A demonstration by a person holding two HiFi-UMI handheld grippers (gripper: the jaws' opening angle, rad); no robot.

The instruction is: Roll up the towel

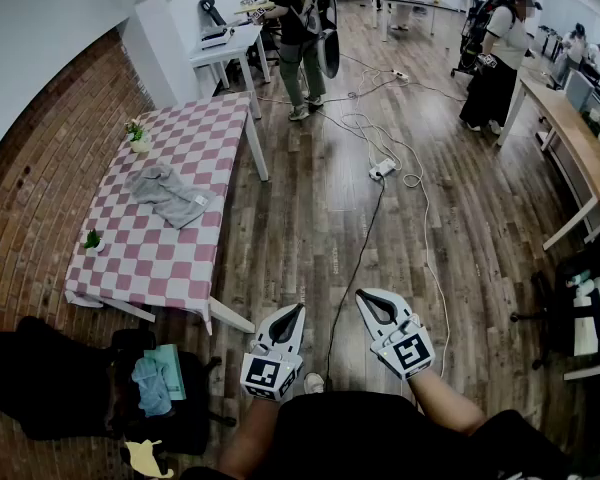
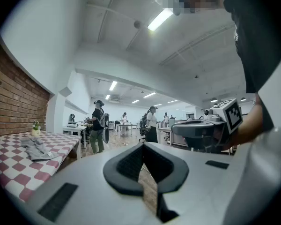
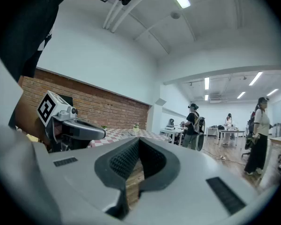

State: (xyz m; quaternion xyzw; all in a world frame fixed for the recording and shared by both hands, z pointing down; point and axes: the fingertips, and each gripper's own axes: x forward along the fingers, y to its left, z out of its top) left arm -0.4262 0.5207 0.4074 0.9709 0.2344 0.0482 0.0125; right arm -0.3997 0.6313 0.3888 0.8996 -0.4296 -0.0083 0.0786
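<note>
A crumpled grey towel (image 1: 170, 194) lies on the table with the red-and-white checked cloth (image 1: 150, 258) at the left; the left gripper view shows this towel (image 2: 35, 148) far off at the left edge. My left gripper (image 1: 294, 311) and right gripper (image 1: 364, 297) are held level side by side over the wooden floor, well to the right of the table. Both are shut with nothing between the jaws. In its own view the left gripper (image 2: 141, 147) has its pads together, and so does the right gripper (image 3: 138, 142).
Two small potted plants (image 1: 137, 136) (image 1: 92, 240) stand on the checked table. Cables and a power strip (image 1: 381, 169) run across the floor ahead. A dark chair with teal cloth (image 1: 158, 383) is at the lower left. People (image 1: 298, 28) stand by white desks at the back.
</note>
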